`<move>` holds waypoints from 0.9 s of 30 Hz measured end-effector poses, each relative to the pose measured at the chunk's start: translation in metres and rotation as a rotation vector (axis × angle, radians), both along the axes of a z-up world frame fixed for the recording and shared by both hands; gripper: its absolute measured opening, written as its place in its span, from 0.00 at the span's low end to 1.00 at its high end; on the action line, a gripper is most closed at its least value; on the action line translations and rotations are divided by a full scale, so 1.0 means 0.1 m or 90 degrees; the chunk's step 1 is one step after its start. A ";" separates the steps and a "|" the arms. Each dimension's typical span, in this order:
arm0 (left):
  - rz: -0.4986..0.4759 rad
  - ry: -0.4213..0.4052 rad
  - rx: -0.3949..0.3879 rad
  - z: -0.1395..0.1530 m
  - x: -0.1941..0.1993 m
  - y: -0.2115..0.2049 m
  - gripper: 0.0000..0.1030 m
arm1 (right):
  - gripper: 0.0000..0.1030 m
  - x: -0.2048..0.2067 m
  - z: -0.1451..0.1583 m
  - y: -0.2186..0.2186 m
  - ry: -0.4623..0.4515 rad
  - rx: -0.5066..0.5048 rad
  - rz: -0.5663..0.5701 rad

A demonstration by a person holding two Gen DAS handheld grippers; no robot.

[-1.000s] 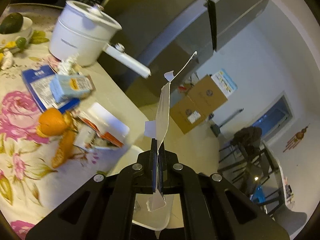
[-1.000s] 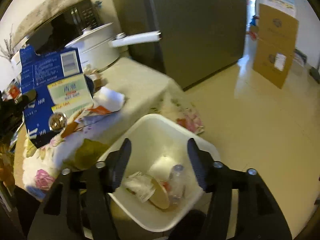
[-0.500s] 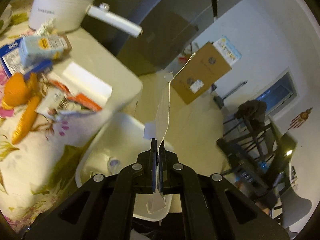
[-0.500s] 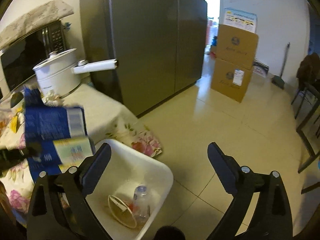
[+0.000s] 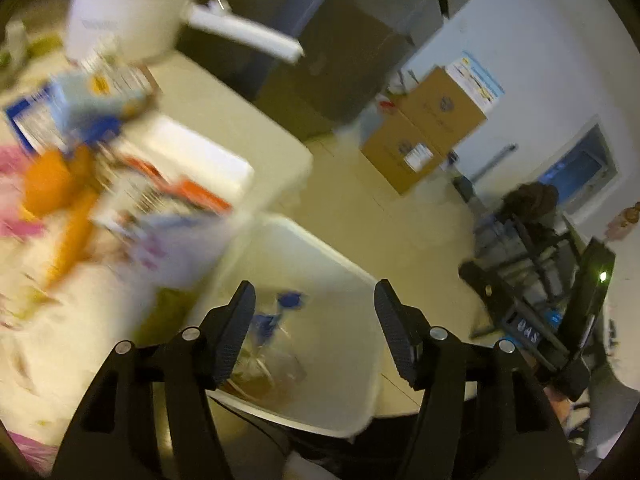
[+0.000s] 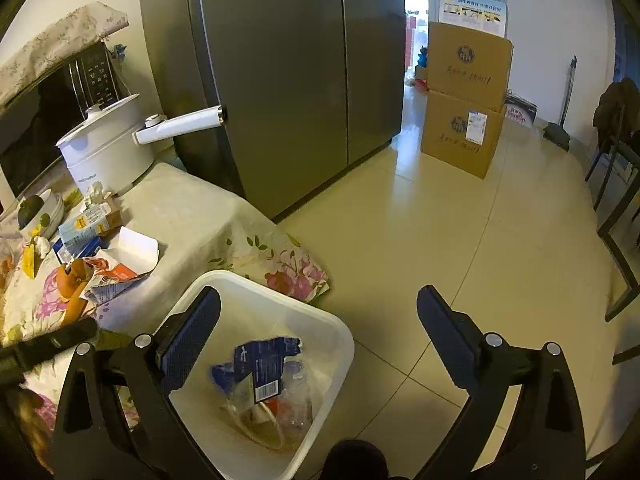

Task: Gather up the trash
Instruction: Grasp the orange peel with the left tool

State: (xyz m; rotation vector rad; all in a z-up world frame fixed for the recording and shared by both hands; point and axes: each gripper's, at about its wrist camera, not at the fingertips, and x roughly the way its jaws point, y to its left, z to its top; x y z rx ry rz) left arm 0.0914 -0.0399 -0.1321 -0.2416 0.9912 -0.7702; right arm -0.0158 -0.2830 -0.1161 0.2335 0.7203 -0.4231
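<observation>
A white plastic bin (image 6: 328, 322) stands on the floor beside the table and holds a blue torn carton (image 6: 260, 360), a clear bottle and other scraps. My right gripper (image 6: 319, 332) is open and empty above the bin. My left gripper (image 5: 315, 314) is open and empty over the same bin (image 5: 332, 256); this view is blurred. On the floral tablecloth (image 6: 192, 216) lie orange peel (image 6: 72, 280), a torn orange-and-white wrapper (image 6: 116, 274), a white paper tray (image 6: 138, 248) and a light-blue carton (image 6: 86, 222).
A white electric pot (image 6: 106, 148) with a long handle stands at the table's back, by a microwave (image 6: 48, 120). A grey fridge (image 6: 288, 72) is behind. Two stacked cardboard boxes (image 6: 466, 100) and dark chairs (image 6: 618, 184) stand on the tiled floor.
My left gripper opened and the white paper strip it held is gone from its jaws. The blue carton dropped from the right gripper into the bin. Both grippers now hang open above the bin.
</observation>
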 end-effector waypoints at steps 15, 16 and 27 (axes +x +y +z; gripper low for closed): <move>0.307 0.012 0.042 0.04 0.71 1.26 0.72 | 0.93 0.29 -0.13 0.50 0.051 -0.029 0.102; 0.321 0.022 0.048 -0.01 0.76 1.31 0.72 | 0.93 0.30 -0.14 0.52 0.054 -0.031 0.107; 0.343 0.055 0.076 -0.32 1.05 1.21 0.72 | 0.93 0.36 -0.23 0.63 0.086 -0.027 0.138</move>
